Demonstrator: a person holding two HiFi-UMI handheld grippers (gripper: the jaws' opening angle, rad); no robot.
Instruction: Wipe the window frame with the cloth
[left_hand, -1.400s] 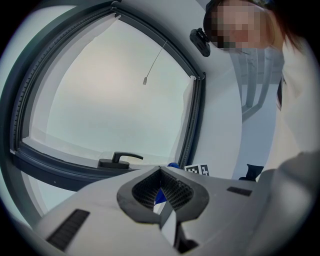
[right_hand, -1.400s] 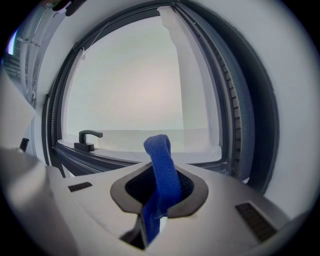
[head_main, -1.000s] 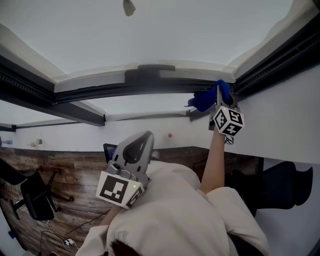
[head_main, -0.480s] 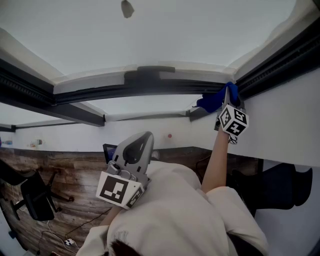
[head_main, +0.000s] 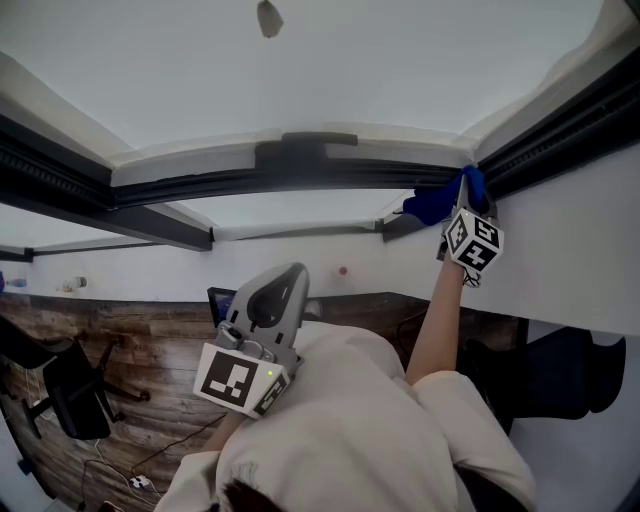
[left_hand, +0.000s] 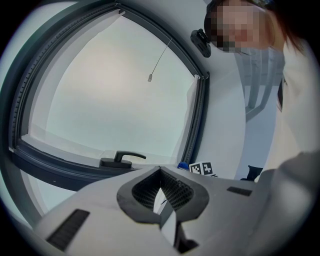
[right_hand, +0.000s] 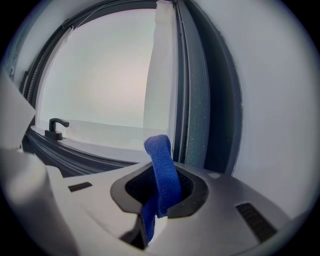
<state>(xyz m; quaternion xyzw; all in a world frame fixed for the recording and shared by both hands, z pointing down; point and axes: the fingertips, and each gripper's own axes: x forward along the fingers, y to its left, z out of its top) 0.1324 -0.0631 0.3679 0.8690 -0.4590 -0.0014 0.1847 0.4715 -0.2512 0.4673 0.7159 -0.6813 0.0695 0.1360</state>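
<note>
While right tool (right_hand: 157, 200) grips the cloth (right_hand: 161, 165) at the window frame (right_hand: 197, 100), left tool (left_hand: 162, 202) hangs closed.

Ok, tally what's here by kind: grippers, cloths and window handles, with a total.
Grippers: 2, the left gripper and the right gripper
Cloth: 1, blue, held in the right gripper
Handle: 1
Total: 4
</note>
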